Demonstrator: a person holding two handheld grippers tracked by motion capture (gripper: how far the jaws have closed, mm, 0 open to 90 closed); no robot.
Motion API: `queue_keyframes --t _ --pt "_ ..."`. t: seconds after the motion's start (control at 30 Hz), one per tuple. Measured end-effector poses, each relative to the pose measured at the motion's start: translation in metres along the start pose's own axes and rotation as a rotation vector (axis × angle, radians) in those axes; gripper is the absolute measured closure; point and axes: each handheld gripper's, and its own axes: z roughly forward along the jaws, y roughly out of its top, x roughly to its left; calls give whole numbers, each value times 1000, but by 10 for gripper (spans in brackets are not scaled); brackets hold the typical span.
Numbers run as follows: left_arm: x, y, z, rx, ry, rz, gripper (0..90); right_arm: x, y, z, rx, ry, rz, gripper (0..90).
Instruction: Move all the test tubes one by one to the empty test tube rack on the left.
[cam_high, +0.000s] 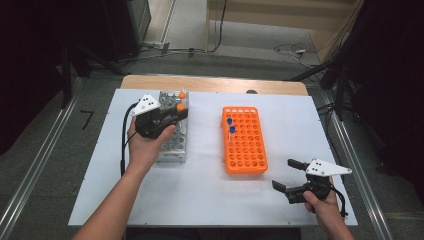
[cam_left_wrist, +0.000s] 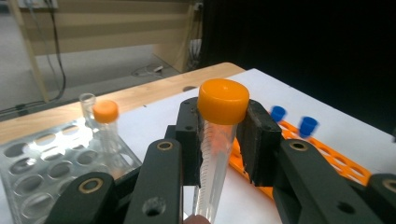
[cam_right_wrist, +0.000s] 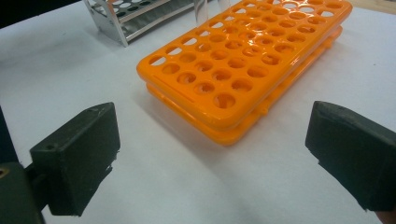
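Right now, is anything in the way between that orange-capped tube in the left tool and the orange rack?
Nothing visible blocks it. The left tool grips the orange-capped tube above the clear rack; bare white table separates it from the orange rack.

A: What are the claws like?
B: The left claw (cam_high: 176, 114) and right claw (cam_high: 290, 175) are black, each topped by a grey three-cornered plate with dark holes.
A: Cables?
B: Black. Brass-ringed pivots on the linkages, blocky pads (cam_right_wrist: 79, 154); forearms bare.

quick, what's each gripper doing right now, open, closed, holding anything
Left gripper: closed on an orange-capped tube, above the clear rack.
Right gripper: open, holding nothing, near the orange rack.
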Motion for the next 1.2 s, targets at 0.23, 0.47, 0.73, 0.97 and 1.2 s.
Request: queue_keyframes --t 0.23,0.47,0.73,0.97,1.2 --pt "19 6 16 -17 62 -15 709 -2 -1 0 -5 10 7 23" --pt "35 11 31 -49 118 -45 708 -3 -2 0 -4 16 9 23" --pt "45 5 50 -71 174 -77 708 -5 -3 0 -8 20 24 22" --pt "42 0 60 -53 217 -46 708 -7 -5 -2 -12 19 26 22" --pt "41 -6 62 5 273 -65 704 -7 -5 -1 -7 17 28 22"
